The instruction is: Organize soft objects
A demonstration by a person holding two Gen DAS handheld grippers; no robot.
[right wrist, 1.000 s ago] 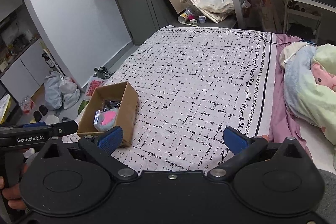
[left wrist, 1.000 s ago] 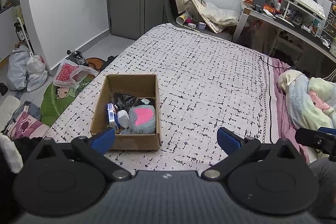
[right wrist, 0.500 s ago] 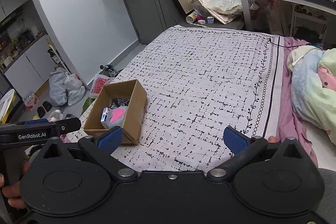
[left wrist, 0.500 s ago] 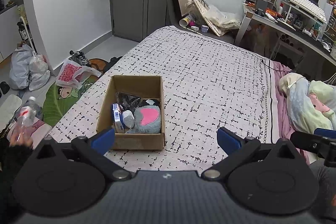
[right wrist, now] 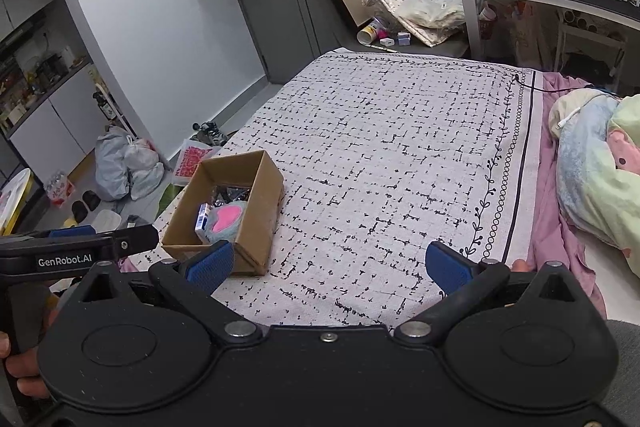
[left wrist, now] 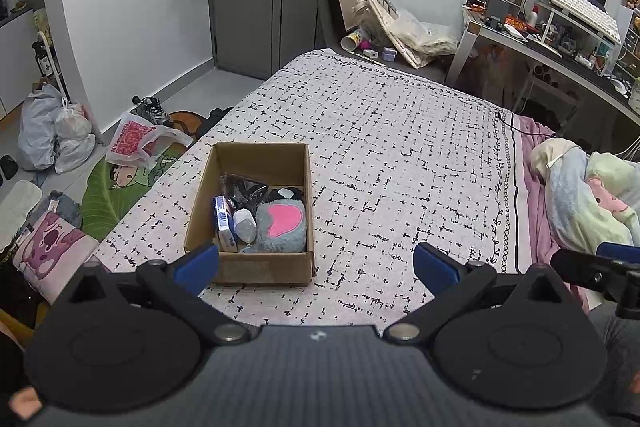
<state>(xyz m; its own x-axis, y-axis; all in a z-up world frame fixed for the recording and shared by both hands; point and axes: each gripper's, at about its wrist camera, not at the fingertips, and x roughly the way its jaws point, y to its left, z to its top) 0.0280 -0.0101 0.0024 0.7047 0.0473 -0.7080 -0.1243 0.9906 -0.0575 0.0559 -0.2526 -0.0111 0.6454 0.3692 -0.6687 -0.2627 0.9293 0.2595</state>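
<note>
A brown cardboard box (left wrist: 264,269) sits on the patterned bedspread (left wrist: 400,155) near the bed's left edge; it also shows in the right wrist view (right wrist: 264,203). Inside lie a grey plush with a pink patch (left wrist: 280,223), a small blue-and-white carton (left wrist: 224,223), a white roll (left wrist: 245,225) and dark crumpled items (left wrist: 244,187). My left gripper (left wrist: 316,263) is open and empty, just in front of the box. My right gripper (right wrist: 326,263) is open and empty, to the right of the box over the bedspread.
A pastel blanket (right wrist: 596,171) lies bunched at the bed's right. A cluttered desk (left wrist: 560,39) stands at the back right. Bags (left wrist: 56,135), a red-printed plastic bag (left wrist: 138,141) and a green mat (left wrist: 116,195) lie on the floor left of the bed.
Both grippers have tilted and shifted slightly, so the box and bed appear a little farther right and higher. Both stay open and empty; the box has not moved.
</note>
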